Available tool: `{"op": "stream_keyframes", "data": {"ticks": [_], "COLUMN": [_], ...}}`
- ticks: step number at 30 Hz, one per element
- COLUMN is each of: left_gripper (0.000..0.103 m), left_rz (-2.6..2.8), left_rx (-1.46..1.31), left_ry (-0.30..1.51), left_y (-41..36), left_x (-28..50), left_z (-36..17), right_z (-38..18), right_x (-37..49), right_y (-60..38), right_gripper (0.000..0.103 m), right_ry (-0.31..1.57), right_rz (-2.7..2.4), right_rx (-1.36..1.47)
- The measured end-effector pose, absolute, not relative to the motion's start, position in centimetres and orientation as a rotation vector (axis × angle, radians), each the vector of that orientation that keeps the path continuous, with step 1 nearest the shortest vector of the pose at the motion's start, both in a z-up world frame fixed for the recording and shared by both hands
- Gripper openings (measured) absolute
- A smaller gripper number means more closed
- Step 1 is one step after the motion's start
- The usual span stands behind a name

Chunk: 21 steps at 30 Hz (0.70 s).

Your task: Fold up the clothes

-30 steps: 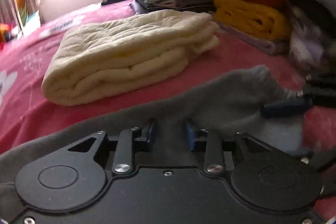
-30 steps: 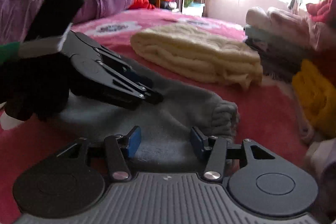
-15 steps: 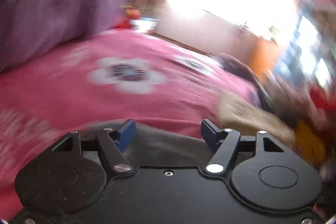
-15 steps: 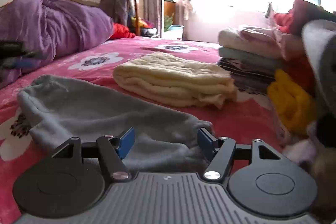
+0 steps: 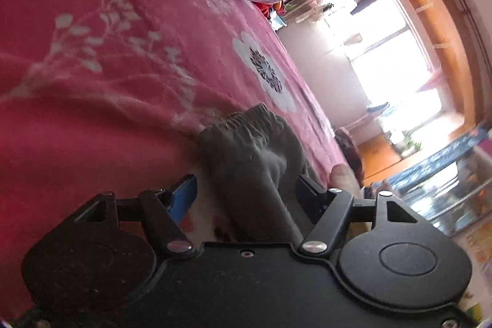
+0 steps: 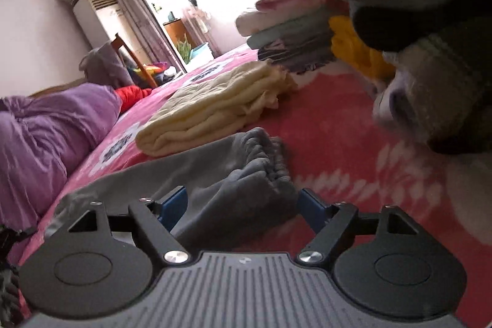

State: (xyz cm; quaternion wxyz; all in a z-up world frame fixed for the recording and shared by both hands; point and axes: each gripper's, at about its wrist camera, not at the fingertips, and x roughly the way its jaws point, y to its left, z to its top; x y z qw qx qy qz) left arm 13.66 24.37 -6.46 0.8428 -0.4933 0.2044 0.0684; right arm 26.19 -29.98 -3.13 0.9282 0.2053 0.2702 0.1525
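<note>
Grey pants lie flat on the pink flowered bed cover. One gathered elastic end [image 5: 246,140] lies between the fingers of my left gripper [image 5: 247,195], which is open, rolled sideways and low over the cloth. The ribbed cuffs [image 6: 264,156] at the other end lie in front of my right gripper [image 6: 243,205], also open, with grey cloth between its spread blue fingers [image 6: 173,203]. Neither gripper pinches the fabric.
A folded cream garment [image 6: 215,109] lies just beyond the pants. Behind it stand stacked folded clothes [image 6: 292,29] and a yellow bundle [image 6: 353,54]. A person's grey sleeve and gloved hand [image 6: 430,88] hang at the upper right. A purple quilt [image 6: 46,131] lies left.
My left gripper was nearly shut on the grey cloth; it has opened, swung away and rolled sideways to the elastic end. My right gripper stayed open, tilted and came closer to the cuffs.
</note>
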Motion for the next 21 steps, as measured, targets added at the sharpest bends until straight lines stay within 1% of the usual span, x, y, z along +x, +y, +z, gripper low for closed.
{"op": "stream_keyframes", "data": {"ticks": [1, 2, 4, 9, 10, 11, 12, 15, 18, 21], "left_gripper": [0.068, 0.068, 0.066, 0.065, 0.058, 0.048, 0.032, 0.027, 0.026, 0.026], "left_rz": [0.139, 0.143, 0.131, 0.088, 0.082, 0.073, 0.075, 0.080, 0.116, 0.190], "left_rx": [-1.060, -1.078, -1.088, -1.044, -1.029, -1.020, -1.025, -1.060, -1.025, -1.027], "left_ry": [0.420, 0.418, 0.406, 0.397, 0.394, 0.395, 0.403, 0.394, 0.357, 0.359], "left_y": [24.7, 24.9, 24.9, 24.1, 23.8, 23.7, 23.9, 24.9, 26.9, 29.9], "left_x": [14.0, 14.5, 15.3, 17.3, 17.6, 17.7, 17.7, 16.8, 14.7, 13.3], "left_z": [-6.8, -7.1, -7.4, -7.5, -7.5, -7.5, -7.6, -6.9, -5.1, -5.0], "right_z": [-3.4, -3.7, -4.2, -5.5, -5.7, -5.7, -5.7, -5.5, -5.2, -5.3], "right_x": [26.6, 26.9, 27.5, 29.0, 29.2, 29.5, 29.7, 29.9, 29.9, 29.6], "right_y": [-30.0, -30.0, -30.1, -31.3, -31.2, -31.0, -30.8, -30.3, -29.1, -25.5], "right_gripper": [0.075, 0.066, 0.060, 0.060, 0.060, 0.060, 0.060, 0.060, 0.057, 0.057], "right_ry": [0.557, 0.560, 0.568, 0.600, 0.604, 0.608, 0.610, 0.626, 0.668, 0.699], "right_rz": [0.307, 0.302, 0.287, 0.315, 0.324, 0.327, 0.332, 0.364, 0.472, 0.566], "right_rx": [0.425, 0.430, 0.432, 0.537, 0.542, 0.530, 0.519, 0.508, 0.526, 0.444]}}
